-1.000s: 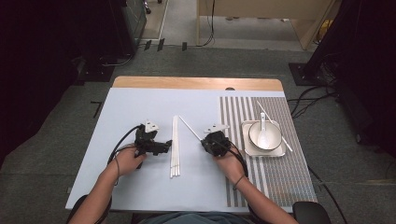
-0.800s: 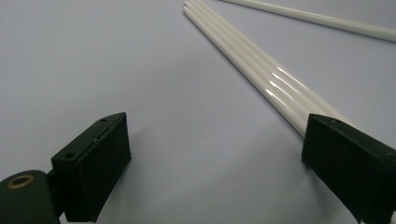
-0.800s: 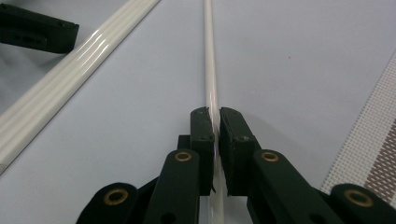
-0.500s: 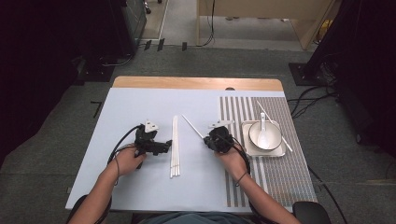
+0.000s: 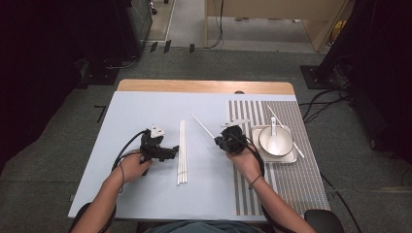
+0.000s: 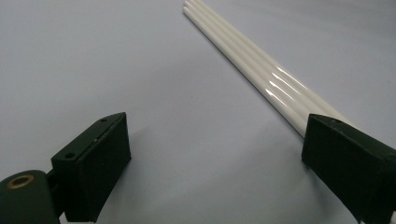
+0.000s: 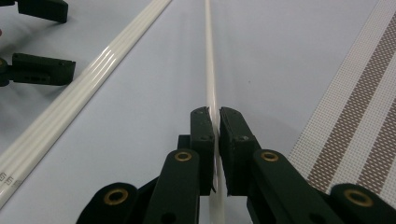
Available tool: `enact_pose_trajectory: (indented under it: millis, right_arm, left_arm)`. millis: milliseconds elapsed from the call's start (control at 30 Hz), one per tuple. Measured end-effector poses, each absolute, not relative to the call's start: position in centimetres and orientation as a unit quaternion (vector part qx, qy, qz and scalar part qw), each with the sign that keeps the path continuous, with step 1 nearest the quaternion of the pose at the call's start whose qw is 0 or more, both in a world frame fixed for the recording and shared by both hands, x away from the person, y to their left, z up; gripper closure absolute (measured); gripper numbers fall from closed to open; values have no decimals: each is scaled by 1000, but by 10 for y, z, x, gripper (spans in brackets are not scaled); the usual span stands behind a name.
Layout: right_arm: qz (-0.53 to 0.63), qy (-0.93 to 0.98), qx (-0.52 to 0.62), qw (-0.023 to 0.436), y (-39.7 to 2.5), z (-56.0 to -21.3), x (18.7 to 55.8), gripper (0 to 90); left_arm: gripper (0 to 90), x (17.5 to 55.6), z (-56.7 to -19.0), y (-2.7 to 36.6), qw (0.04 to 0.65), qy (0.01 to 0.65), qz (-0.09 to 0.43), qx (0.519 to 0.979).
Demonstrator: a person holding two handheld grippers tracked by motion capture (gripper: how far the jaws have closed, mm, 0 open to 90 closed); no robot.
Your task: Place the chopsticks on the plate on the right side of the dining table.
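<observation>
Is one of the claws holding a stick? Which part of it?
Yes: the right gripper pinches one white chopstick near its close end. The left gripper holds nothing.

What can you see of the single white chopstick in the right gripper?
The single white chopstick is thin, glossy and plastic-looking. It lies diagonally on the light blue mat, apart from the bundle of white chopsticks to its left. The right gripper is shut on its near end, jaws on either side; the far end points away across the table.
</observation>
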State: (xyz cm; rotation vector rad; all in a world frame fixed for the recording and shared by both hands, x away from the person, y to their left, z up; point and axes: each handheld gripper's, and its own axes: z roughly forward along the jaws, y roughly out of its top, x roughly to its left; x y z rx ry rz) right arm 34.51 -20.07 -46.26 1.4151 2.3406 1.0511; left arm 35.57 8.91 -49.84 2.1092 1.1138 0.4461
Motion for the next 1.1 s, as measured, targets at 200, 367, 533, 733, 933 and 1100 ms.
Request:
enact_pose_trajectory:
  millis: [200, 367, 533, 733, 933, 1100]
  right_arm:
    - [347, 797, 485, 97, -206, -460, 350, 850]
    - [348, 795, 486, 97, -211, -454, 353, 850]
    - [346, 794, 492, 84, -220, -450, 357, 850]
    - [347, 789, 498, 91, -229, -441, 359, 850]
    - [345, 784, 507, 93, -238, -437, 361, 850]
    - [346, 781, 511, 91, -243, -432, 362, 850]
  left_arm:
    - [79, 356, -498, 89, 350, 430, 172, 814]
    - [79, 356, -499, 89, 352, 431, 172, 813]
    - [79, 356, -498, 90, 352, 431, 170, 813]
    - [79, 356, -498, 89, 352, 431, 172, 813]
    - [79, 356, -498, 89, 350, 430, 173, 814]
    - [79, 356, -498, 89, 351, 430, 172, 814]
